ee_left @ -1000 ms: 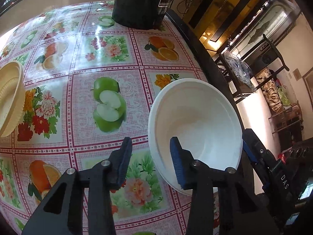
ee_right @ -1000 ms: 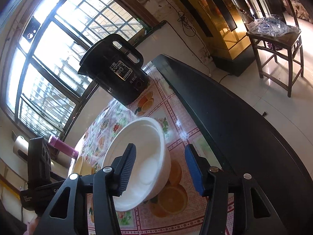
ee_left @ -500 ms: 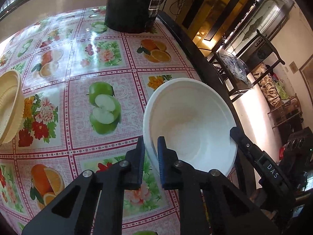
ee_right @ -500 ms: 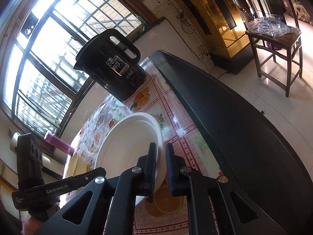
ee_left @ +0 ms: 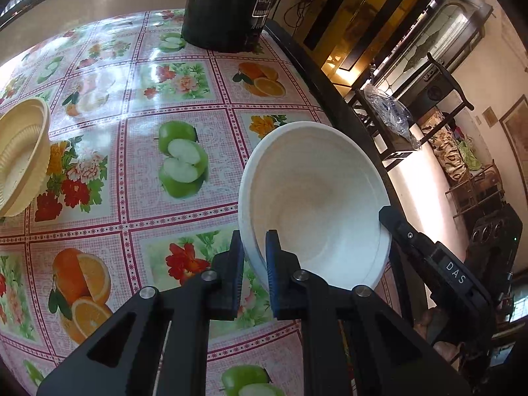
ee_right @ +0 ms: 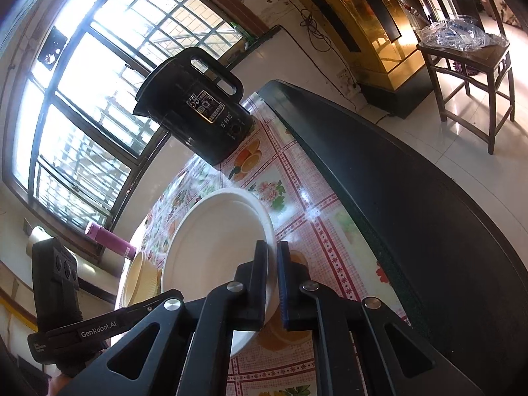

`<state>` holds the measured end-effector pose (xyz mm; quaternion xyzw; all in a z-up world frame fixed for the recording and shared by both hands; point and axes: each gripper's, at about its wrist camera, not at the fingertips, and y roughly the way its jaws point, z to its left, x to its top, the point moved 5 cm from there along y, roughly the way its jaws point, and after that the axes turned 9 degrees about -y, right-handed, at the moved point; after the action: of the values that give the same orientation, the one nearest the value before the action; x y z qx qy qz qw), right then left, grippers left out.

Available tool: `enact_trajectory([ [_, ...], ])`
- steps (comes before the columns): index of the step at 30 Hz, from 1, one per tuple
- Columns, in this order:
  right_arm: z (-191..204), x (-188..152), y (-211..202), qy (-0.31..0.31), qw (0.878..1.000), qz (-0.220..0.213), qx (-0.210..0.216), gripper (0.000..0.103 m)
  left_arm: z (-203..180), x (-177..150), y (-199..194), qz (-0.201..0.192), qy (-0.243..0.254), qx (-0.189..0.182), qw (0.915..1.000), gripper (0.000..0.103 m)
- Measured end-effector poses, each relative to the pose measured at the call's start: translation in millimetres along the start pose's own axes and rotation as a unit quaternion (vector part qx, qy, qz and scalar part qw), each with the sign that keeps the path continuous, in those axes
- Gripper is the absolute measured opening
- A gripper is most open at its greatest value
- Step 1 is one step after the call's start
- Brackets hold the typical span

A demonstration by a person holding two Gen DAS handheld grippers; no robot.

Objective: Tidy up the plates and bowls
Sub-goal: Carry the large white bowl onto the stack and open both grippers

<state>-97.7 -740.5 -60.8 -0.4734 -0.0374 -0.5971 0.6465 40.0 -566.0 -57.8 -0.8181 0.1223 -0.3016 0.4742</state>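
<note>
A white bowl (ee_left: 316, 198) is held tilted above the fruit-patterned tablecloth near the table's right edge. My left gripper (ee_left: 254, 257) is shut on its near-left rim. My right gripper (ee_right: 272, 274) is shut on the opposite rim of the same white bowl (ee_right: 214, 257); its body shows in the left wrist view (ee_left: 429, 257). A cream ribbed bowl (ee_left: 19, 155) sits at the left edge of the table, also seen in the right wrist view (ee_right: 142, 280).
A black electric kettle (ee_left: 231, 3) stands at the far end of the table, also in the right wrist view (ee_right: 198, 109). The table's dark edge (ee_right: 396, 181) runs along the right. A pink bottle (ee_right: 109, 239) lies by the window. A wooden stool (ee_right: 468, 56) stands on the floor.
Both grippers closed from open onto opposite rims of the white bowl, and the bowl has lifted and tilted a little.
</note>
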Motion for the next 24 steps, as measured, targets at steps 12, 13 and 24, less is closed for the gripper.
enact_trajectory([
  [12,75.6,-70.3,-23.1,-0.023,0.998,-0.002,0.062,0.006,69.1,-49.9,-74.1,-0.072,-0.034,0.010,0.9968,0.010],
  [13,85.3,-78.8,-22.9,-0.027,0.997,0.003,0.069,0.006,78.9,-55.2,-82.7,-0.080,-0.041,0.011,0.9959,0.010],
  [24,236.1,-158.9,-11.8,-0.112,0.981,0.061,0.146,0.006,195.6,-117.8,-199.0,-0.176,-0.083,0.077,0.9778,0.010],
])
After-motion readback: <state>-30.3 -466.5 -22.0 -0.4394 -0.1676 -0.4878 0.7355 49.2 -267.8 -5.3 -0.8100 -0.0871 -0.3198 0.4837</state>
